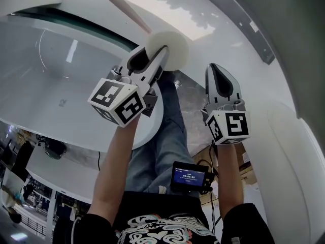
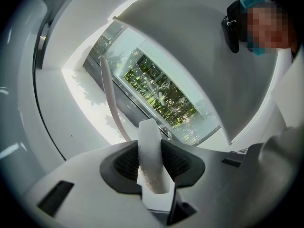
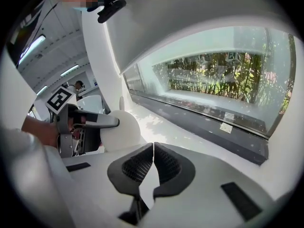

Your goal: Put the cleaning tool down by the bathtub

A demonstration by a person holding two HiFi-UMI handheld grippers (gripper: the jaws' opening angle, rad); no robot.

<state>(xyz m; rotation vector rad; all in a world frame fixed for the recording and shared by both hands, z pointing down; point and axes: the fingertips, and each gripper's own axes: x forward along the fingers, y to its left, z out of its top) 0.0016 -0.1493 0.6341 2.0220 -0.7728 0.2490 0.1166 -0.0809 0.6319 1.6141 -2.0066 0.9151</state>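
The cleaning tool has a round white sponge head (image 1: 173,46) and a long pale handle (image 1: 121,5) that runs up and to the left. My left gripper (image 1: 155,54) is shut on the edge of the head, holding it in the air beside the white bathtub (image 1: 40,100). In the left gripper view the sponge edge (image 2: 151,156) sits pinched between the dark pads, and the handle (image 2: 112,101) curves away above it. My right gripper (image 1: 217,69) hangs to the right of the tool, shut with nothing in it. In the right gripper view its jaws (image 3: 153,148) meet, and the sponge head (image 3: 121,129) shows at the left.
The tub rim (image 1: 101,142) curves just left of the person's jeans-clad legs (image 1: 165,136). A sunlit white floor (image 1: 213,14) lies ahead, ending at a dark window track (image 3: 209,122) under a large window. A small screen device (image 1: 190,177) hangs at the waist.
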